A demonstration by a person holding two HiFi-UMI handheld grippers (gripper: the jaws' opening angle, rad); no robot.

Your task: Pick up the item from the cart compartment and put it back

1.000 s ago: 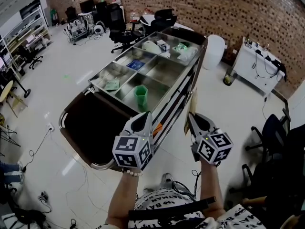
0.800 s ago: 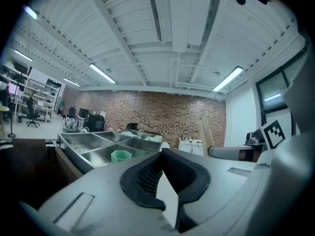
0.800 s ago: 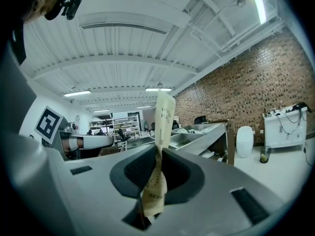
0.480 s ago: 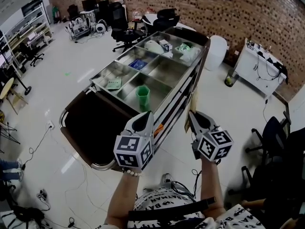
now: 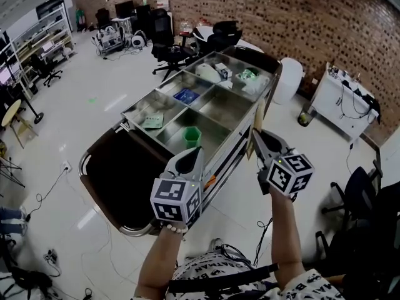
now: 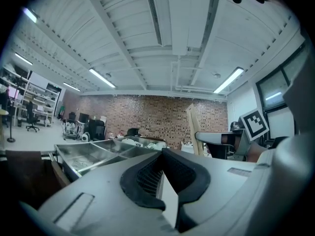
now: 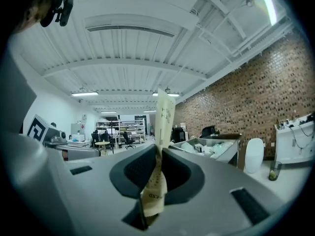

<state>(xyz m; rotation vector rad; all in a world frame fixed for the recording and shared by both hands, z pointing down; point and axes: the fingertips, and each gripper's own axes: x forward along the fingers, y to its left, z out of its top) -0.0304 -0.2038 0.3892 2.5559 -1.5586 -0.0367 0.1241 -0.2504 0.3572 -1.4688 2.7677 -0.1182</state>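
The right gripper (image 7: 158, 154) is pointing level, and its fingers are clenching the lower end of a thin tan packet (image 7: 165, 116). The packet is standing upright out of the grip, with dark print on its top part. In the head view it is hanging over the floor just off the long right edge of the cart (image 5: 222, 108), outside every compartment. The left gripper (image 6: 161, 152) is also pointing level near the cart's near end. Its fingers are meeting at the tips and gripping nothing. A green cup (image 5: 192, 136) is standing in the near compartment of the cart's steel top. A flat greenish packet (image 5: 153, 120) is lying in the compartment to its left, and a blue item (image 5: 186, 95) is lying one compartment further along. White and pale green things are filling the far compartments; I cannot tell what they are.
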